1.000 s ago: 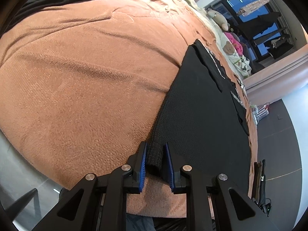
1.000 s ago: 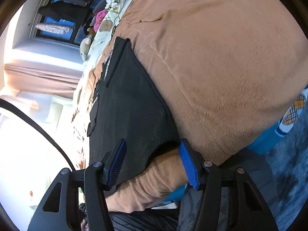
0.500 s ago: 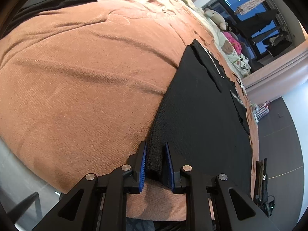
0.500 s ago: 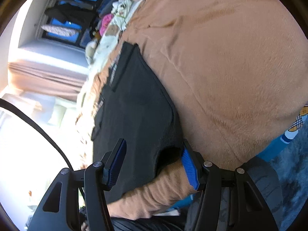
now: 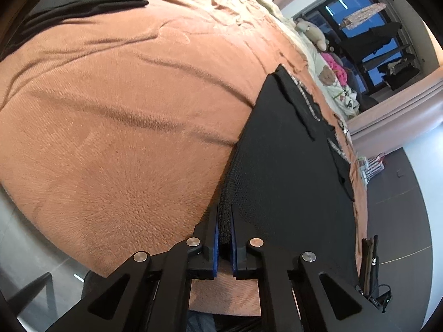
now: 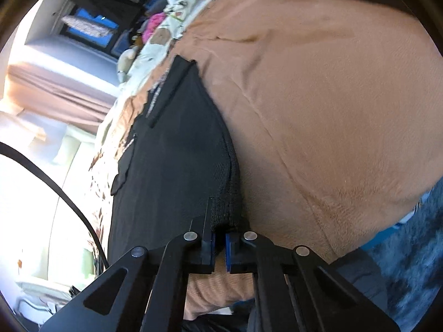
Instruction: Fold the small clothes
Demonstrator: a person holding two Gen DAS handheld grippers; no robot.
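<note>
A black garment (image 5: 288, 171) lies spread flat on the orange-brown blanket (image 5: 124, 116) of a bed, reaching away toward the window. My left gripper (image 5: 224, 221) is shut on the near left corner of the black garment, the knit hem pinched between its blue pads. In the right wrist view the same black garment (image 6: 171, 149) runs up the middle, and my right gripper (image 6: 219, 222) is shut on its near right corner, which is lifted a little off the blanket (image 6: 318, 105).
Another dark cloth (image 5: 69, 2) lies at the bed's far left corner. Stuffed toys and a floral cover (image 5: 329, 77) sit at the bed's far end by the window. Grey floor (image 5: 409, 207) lies to the right of the bed, and a blue rug (image 6: 409, 243) beside it.
My right gripper went from wide open around the garment's corner to shut on it and rose slightly. My left gripper squeezed tighter on the hem that it held.
</note>
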